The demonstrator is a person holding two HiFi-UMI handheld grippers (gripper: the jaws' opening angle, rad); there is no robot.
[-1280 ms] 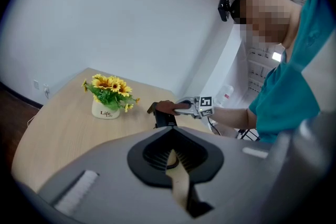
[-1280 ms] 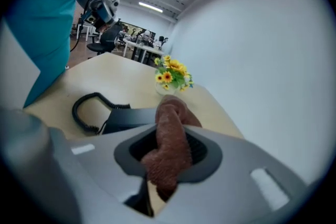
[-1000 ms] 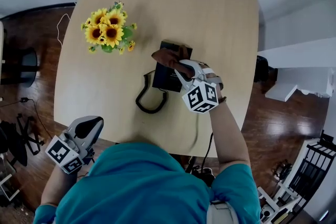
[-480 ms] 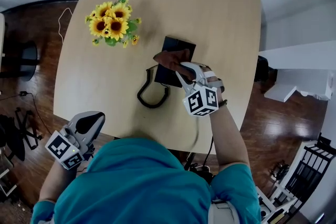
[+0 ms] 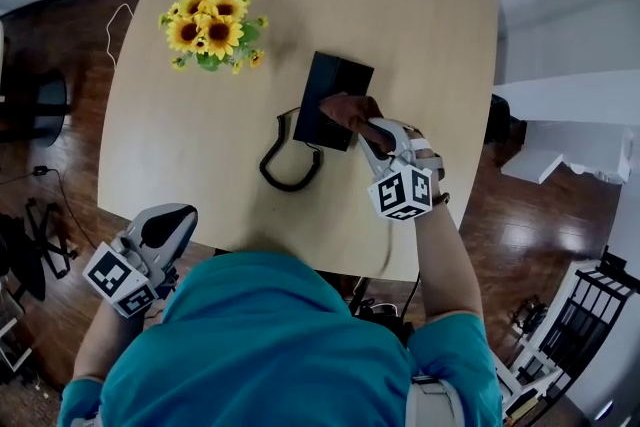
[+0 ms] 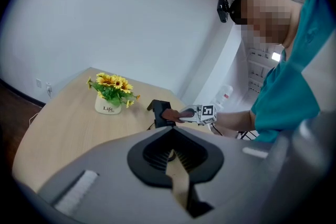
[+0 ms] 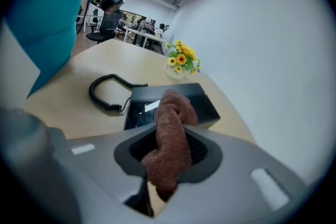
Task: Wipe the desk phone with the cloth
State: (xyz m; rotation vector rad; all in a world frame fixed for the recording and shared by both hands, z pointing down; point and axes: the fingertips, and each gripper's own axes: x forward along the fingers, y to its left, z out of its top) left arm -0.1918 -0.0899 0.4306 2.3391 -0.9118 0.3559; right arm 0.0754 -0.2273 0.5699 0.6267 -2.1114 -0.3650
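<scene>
On the tan table (image 5: 200,145), head view: the black desk phone (image 5: 325,95) sits near the middle, with its coiled cord (image 5: 285,177) looped on the side nearer the person; a pot of sunflowers (image 5: 212,23) stands well apart, toward the far left; the right gripper (image 5: 368,127) reaches over the phone's right-hand edge with the brown cloth (image 5: 345,107) bunched at its tip, the cloth overlapping the phone body; the left gripper (image 5: 165,227) is held off the table's near left edge, well clear of the phone.

Left gripper view: the left gripper (image 6: 170,131) has its jaws together with nothing between them; beyond it lie the table (image 6: 68,128), the sunflowers (image 6: 109,97) in a white pot, and the phone (image 6: 157,110); the right gripper (image 6: 189,113) presents the cloth (image 6: 172,114) against the phone's side.

Right gripper view: the right gripper (image 7: 167,131) is clamped on the cloth (image 7: 173,113), which is gathered into a thick fold between the jaws and stands out past them; the fold covers part of the phone (image 7: 202,105) directly ahead; whether the cloth touches the phone surface cannot be told from this view; the cord (image 7: 102,94) curls on the table (image 7: 68,107) to the left of the phone; the sunflowers (image 7: 181,59) stand beyond it.
</scene>
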